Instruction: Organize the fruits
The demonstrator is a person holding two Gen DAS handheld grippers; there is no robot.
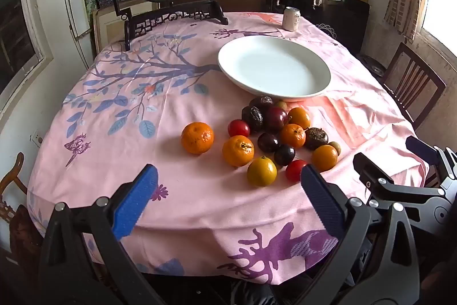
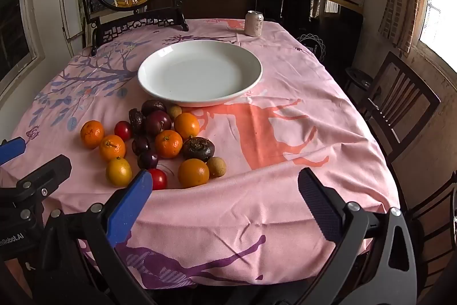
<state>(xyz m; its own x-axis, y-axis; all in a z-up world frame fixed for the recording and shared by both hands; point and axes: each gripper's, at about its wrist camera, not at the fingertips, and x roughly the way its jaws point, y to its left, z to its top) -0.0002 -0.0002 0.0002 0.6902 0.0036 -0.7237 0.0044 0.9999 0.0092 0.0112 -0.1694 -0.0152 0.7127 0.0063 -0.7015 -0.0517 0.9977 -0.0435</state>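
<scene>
The fruits lie in a bunch on the pink tabletop, just in front of the white plate. One orange sits a little apart on the left. Some dark fruits hide partly behind others, and it is hard to tell what kind they are. They are round, so they point no way. The left gripper and right gripper are wide open and hold nothing, near the table's front edge.
</scene>
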